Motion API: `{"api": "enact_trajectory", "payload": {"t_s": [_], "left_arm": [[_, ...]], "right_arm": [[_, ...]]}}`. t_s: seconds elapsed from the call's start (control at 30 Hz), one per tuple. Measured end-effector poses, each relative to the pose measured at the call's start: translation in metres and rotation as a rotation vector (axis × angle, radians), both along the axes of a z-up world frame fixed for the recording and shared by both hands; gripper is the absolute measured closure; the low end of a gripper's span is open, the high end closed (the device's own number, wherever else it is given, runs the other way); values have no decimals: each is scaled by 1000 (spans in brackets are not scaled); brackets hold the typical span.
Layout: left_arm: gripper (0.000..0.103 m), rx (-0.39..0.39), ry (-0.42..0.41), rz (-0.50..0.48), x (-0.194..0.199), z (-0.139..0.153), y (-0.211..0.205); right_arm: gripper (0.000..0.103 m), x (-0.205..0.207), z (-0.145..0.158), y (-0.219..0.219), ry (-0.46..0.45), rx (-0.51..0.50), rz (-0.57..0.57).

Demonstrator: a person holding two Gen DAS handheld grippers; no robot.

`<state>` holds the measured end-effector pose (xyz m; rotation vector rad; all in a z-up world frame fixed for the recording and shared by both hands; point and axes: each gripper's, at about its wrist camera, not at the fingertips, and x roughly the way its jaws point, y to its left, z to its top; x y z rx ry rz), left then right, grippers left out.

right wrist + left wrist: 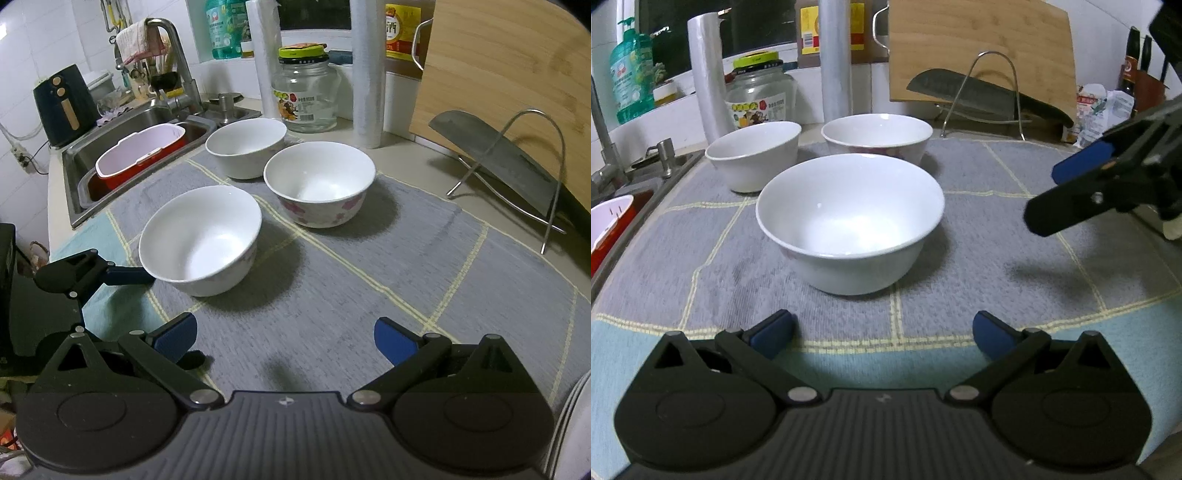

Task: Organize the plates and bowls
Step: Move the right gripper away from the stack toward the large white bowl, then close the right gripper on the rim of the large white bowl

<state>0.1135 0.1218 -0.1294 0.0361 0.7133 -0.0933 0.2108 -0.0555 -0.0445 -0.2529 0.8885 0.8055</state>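
Right wrist view: three bowls sit on the grey mat, the nearest bowl toward the sink edge, the flowered bowl and plain bowl behind. Jar and knife rack line the counter's back; bare mat lies toward the near edge. Left gripper and right gripper both gape wide, holding nothing.

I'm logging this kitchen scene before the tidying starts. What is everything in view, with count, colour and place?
Bowls: three, white, one with pink flowers, on the mat.
Mat: one, grey with yellow lines, on the counter.
Jar: one, clear with green lid, behind the bowls.
Rolls: two, whitish, upright beside the jar.
Cutting board: one, wooden, leaning at the back right.
Cleaver: one, grey, on a wire rack.
Sink: one, steel, left, holding a red tub.
Soap bottle: one, green, at the window.
Left claw: open, before the nearest bowl.
Right claw: open, over the mat.
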Motion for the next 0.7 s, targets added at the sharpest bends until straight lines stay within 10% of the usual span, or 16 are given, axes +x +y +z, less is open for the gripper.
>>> {"api": "enact_trajectory", "payload": {"t_s": [0.7], "left_arm": [[1,-8,-91,-14,6,12,24]], "right_arm": [[0,10,1,49,13,28,90]]}}
